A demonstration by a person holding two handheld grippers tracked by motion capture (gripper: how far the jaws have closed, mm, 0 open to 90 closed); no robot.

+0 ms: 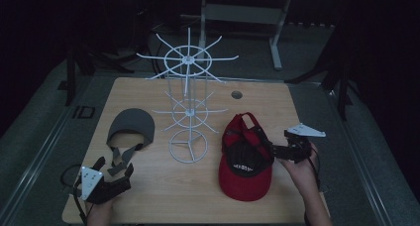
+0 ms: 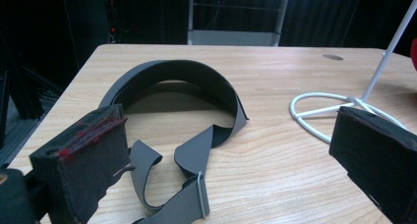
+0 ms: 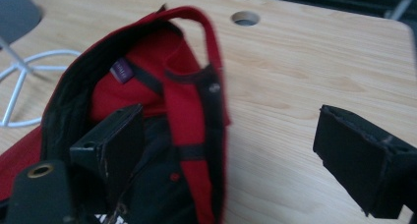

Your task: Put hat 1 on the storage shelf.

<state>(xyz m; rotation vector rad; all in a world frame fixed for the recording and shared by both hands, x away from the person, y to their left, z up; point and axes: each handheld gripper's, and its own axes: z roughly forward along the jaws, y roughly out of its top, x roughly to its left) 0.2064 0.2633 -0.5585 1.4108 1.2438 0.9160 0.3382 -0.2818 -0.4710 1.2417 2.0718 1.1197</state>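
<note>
A red cap point(image 1: 246, 174) lies upside down on the right of the wooden table point(image 1: 163, 196), its black lining facing up. My right gripper point(image 1: 272, 152) is open at the cap's right side. In the right gripper view, one finger point(image 3: 113, 140) sits inside the red cap point(image 3: 189, 101) and the other outside, with the cap's rim and back strap between the jaws point(image 3: 236, 155). A grey visor point(image 1: 131, 126) with loose straps lies on the left. My left gripper point(image 1: 115, 166) is open just before the straps. The grey visor point(image 2: 177, 76) lies ahead of its spread jaws point(image 2: 231, 160).
A white wire display rack point(image 1: 188, 62) with radiating hooks stands mid-table between the two caps; its ring base point(image 2: 314, 111) is near the visor. A round cable hole point(image 1: 236, 94) is in the table's far right. Dark floor and a metal frame lie beyond the table.
</note>
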